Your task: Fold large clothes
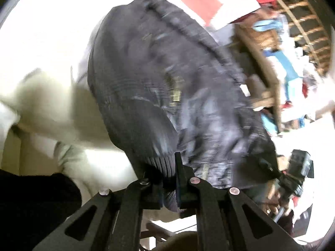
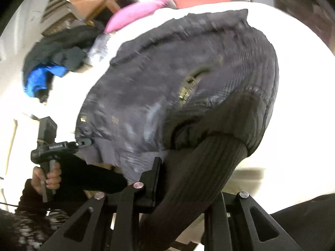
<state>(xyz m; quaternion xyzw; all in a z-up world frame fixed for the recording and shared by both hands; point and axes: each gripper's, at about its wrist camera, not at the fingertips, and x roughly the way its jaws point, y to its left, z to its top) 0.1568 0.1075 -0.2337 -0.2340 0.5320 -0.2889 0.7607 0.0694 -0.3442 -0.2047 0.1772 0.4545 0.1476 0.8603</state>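
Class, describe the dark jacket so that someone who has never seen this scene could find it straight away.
Start at the big white surface. The dark jacket sprawls across its middle, both ribbed cuffs pinched by the left gripper and right gripper. Unlike the pink cloth and the blue and black heap behind, it has a brass zip.

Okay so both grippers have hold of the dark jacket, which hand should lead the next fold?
Probably the right. The right gripper clamps a ribbed cuff with the whole sleeve free to swing across the jacket. The left gripper pinches only the ribbed hem, better as an anchor.
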